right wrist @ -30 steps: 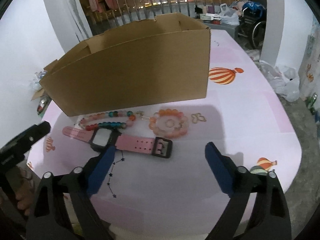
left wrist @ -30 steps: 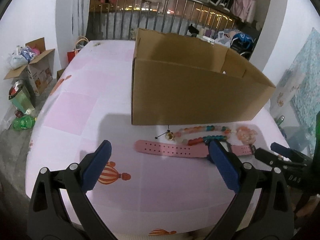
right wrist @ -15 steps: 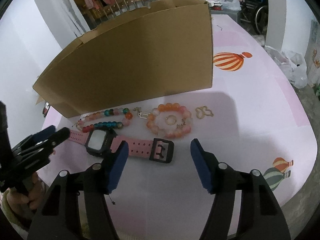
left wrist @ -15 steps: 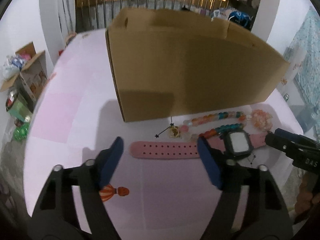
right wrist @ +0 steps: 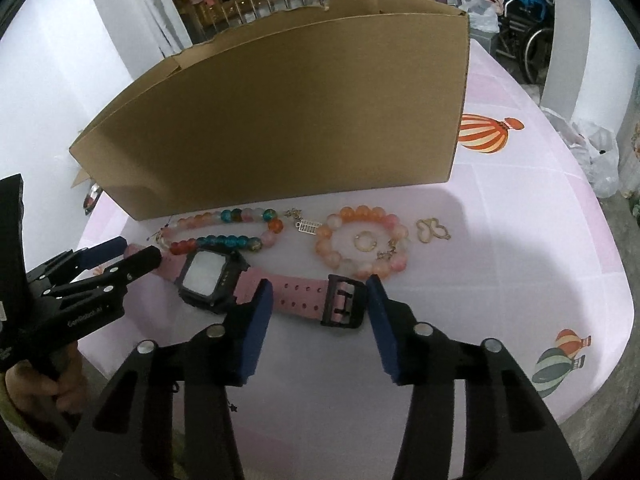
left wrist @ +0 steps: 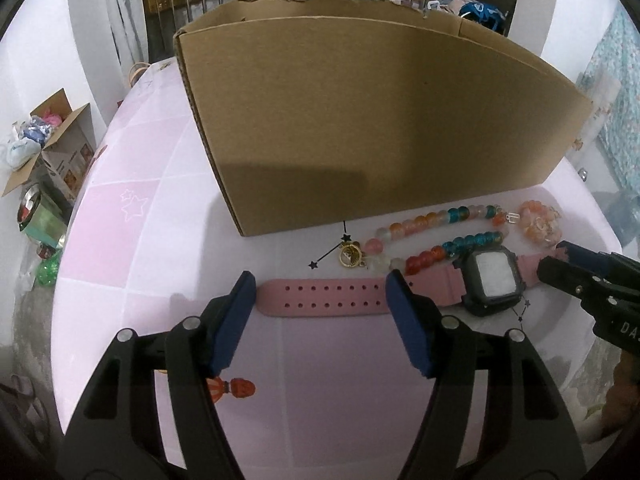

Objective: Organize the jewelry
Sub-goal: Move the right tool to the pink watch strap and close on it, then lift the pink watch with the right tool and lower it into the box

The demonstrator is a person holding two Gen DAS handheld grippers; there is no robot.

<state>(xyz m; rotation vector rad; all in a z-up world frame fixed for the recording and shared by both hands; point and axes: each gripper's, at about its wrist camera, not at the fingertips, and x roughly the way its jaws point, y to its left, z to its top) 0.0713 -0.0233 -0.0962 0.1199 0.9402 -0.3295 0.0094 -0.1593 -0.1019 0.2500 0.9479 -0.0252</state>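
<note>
Progress near zero, judging by layout: pink watch (right wrist: pixel 224 280), multicolour bead strand (right wrist: pixel 224 232), orange bead bracelet (right wrist: pixel 362 242), gold ring (right wrist: pixel 365 241) and butterfly charm (right wrist: pixel 432 231) all lying on tabletop (right wrist: pixel 500 208) in front of cardboard box (right wrist: pixel 300 112), none seen inside it. Left hand-held gripper (left wrist: pixel 320 292) open, straddling holed strap end; right hand-held gripper (right wrist: pixel 320 300) open, bracketing buckle end, no grip yet. Probably watch first, everything else left to sort.
</note>
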